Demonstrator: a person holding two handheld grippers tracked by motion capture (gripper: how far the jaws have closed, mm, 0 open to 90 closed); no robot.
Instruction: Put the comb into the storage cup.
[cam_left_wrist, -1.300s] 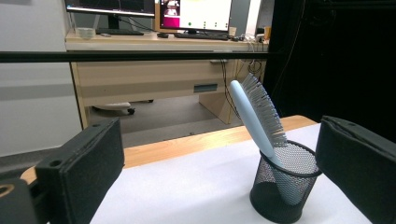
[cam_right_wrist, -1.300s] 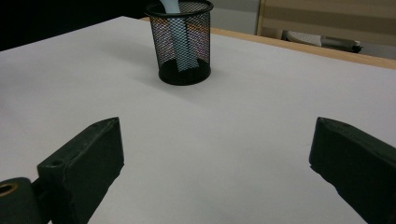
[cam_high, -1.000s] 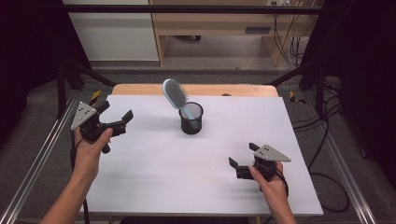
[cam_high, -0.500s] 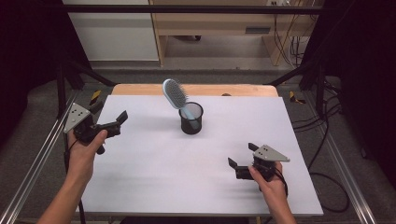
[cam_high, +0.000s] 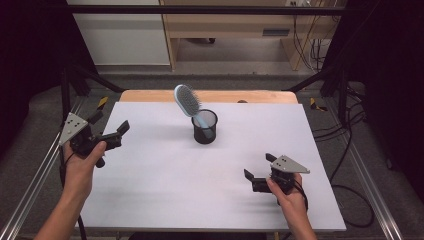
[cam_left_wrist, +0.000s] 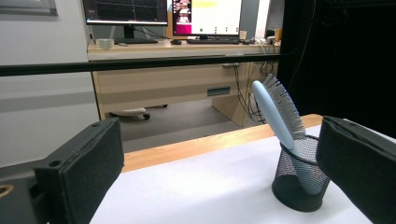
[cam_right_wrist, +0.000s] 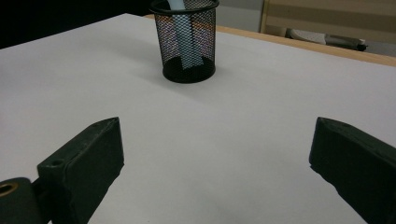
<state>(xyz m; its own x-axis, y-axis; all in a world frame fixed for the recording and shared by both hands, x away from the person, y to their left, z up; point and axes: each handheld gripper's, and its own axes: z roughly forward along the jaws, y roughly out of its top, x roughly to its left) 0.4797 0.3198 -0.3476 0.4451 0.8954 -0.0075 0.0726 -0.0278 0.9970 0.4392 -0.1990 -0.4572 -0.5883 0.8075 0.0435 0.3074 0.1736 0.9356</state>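
Hovering at the left edge of the bench (cam_high: 165, 200), the left gripper (cam_high: 109, 132) sits in the person's left hand (cam_high: 82, 162), its fingers (cam_left_wrist: 79, 172) spread wide with nothing between them. It points across the white surface toward the middle, with its grey three-cornered plate tipped outward over the bench's metal rail. From the left gripper view, the black pads frame the scene, and the cup shows near the right-hand one.

Moving toward the centre, a black mesh cup (cam_high: 204, 127) stands upright on the bench, well apart from both grippers and nearer the far edge than the near one. A pale blue hairbrush (cam_high: 189, 102) stands in it handle-down — its head leans up and to the left over the rim, bristles facing right in the high view. Through the mesh in the right gripper view, the blue handle reaches the bottom of the cup.

Farther right, near the bench's front corner, the right gripper (cam_high: 260, 172) is held low in the right hand (cam_high: 290, 192), just above the surface. Its fingers (cam_right_wrist: 81, 163) are also spread apart and empty — only bare white bench lies between them, with the cup beyond.
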